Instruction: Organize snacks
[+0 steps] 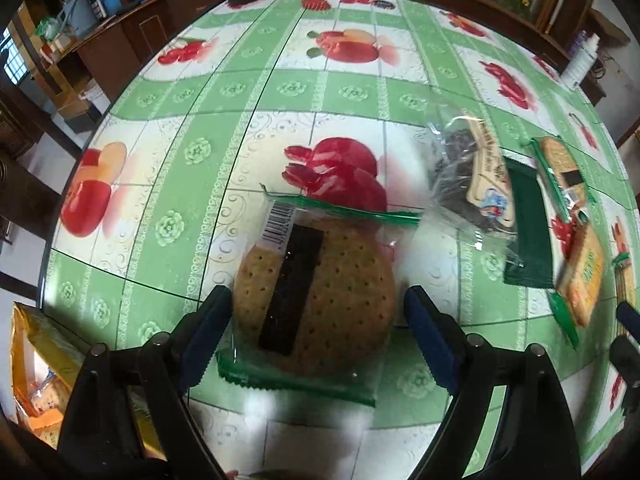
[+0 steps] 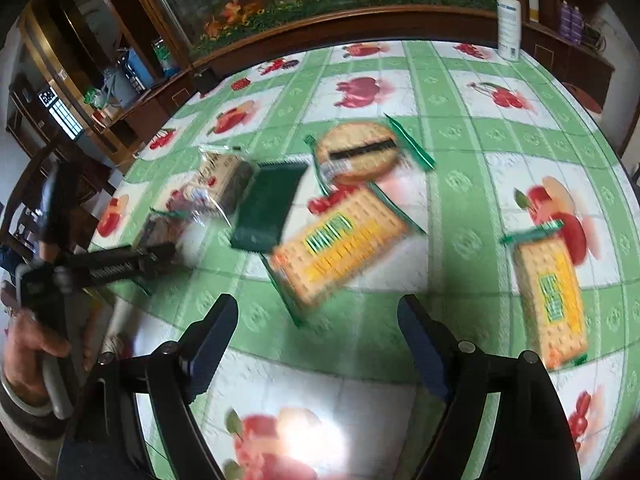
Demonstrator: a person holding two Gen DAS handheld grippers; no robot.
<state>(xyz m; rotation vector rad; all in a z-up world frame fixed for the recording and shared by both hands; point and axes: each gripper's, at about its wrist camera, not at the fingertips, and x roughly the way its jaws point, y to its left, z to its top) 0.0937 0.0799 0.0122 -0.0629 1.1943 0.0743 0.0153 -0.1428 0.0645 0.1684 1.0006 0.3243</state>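
In the left wrist view a round seaweed cracker pack [image 1: 316,300] lies on the table between the open fingers of my left gripper [image 1: 318,316], which do not touch it. To its right lie a clear dark snack bag [image 1: 472,176], a dark green packet [image 1: 528,224], another round cracker pack [image 1: 560,168] and a square cracker pack [image 1: 580,276]. My right gripper [image 2: 318,328] is open and empty above the table. Ahead of it lie a square cracker pack [image 2: 340,240], a round cracker pack [image 2: 360,152], the green packet [image 2: 268,208] and another square pack [image 2: 552,292].
A yellow snack bag [image 1: 36,368] stands off the table's near left edge. A white spray bottle [image 2: 509,16] stands at the table's far edge. The left gripper body [image 2: 100,268] and the hand holding it show at left in the right wrist view. Wooden cabinets ring the table.
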